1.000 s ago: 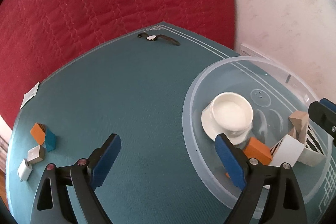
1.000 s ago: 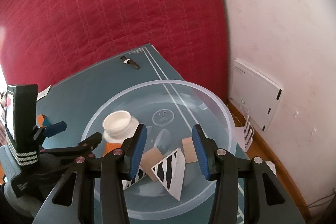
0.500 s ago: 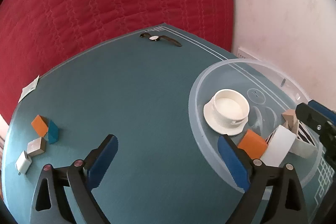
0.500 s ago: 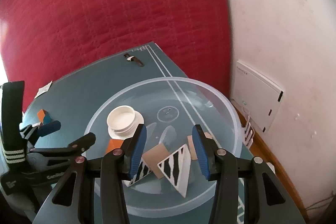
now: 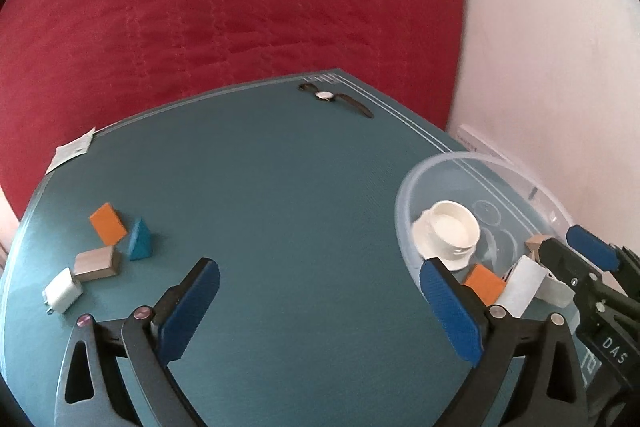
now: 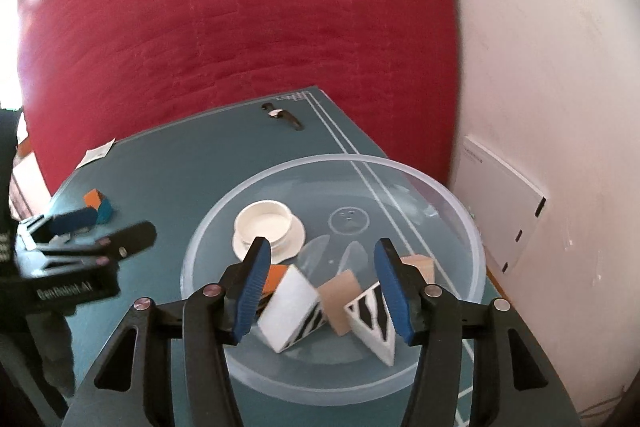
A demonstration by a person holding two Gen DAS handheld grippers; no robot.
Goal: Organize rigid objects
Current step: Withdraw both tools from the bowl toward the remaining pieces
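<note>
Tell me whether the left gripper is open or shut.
Open. The left gripper has its blue-padded fingers spread wide apart, with only bare teal table showing between them; nothing is held.

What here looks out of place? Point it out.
A wristwatch lies alone at the table's far corner, no block like the rest. Four pieces also sit loose at the left, outside the clear bowl.
</note>
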